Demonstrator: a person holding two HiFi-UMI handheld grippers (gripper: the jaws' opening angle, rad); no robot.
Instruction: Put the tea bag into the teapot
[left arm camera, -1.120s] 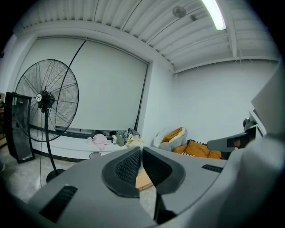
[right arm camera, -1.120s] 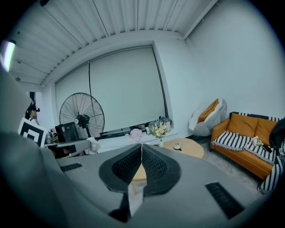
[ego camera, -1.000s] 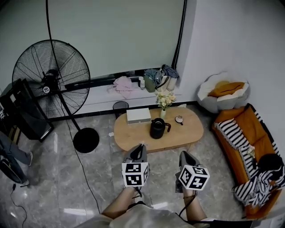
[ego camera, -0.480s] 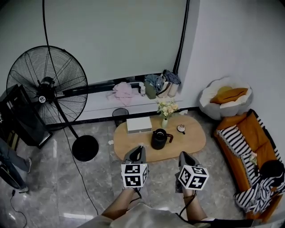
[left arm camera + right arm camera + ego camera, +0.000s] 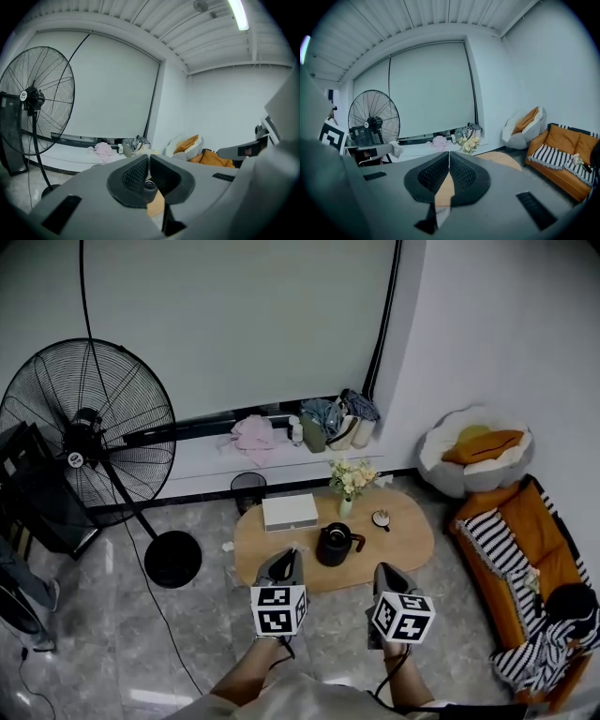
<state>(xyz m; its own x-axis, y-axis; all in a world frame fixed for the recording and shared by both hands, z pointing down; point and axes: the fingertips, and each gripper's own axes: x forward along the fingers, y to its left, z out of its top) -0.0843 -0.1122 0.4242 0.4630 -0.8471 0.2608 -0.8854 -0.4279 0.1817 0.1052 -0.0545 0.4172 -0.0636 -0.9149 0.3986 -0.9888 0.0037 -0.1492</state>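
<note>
A black teapot (image 5: 336, 546) stands in the middle of an oval wooden table (image 5: 403, 545). A small round thing (image 5: 380, 518) lies to its right; I cannot make out a tea bag. My left gripper (image 5: 293, 553) hovers at the table's near edge, just left of the teapot, shut and empty. My right gripper (image 5: 382, 569) hangs short of the near edge, also shut with nothing in it. In the left gripper view the shut gripper (image 5: 148, 160) points at the teapot's rim (image 5: 149, 185). In the right gripper view the shut gripper (image 5: 449, 157) points over the table (image 5: 502, 160).
A white box (image 5: 290, 512) and a vase of flowers (image 5: 349, 484) stand on the table's far side. A big standing fan (image 5: 89, 439) is at the left, a bin (image 5: 247, 488) behind the table, an orange sofa (image 5: 525, 540) and a white seat (image 5: 473, 451) at the right.
The table and teapot have come nearer to both grippers in the head view, and the fan has slid left. Both grippers have stayed shut.
</note>
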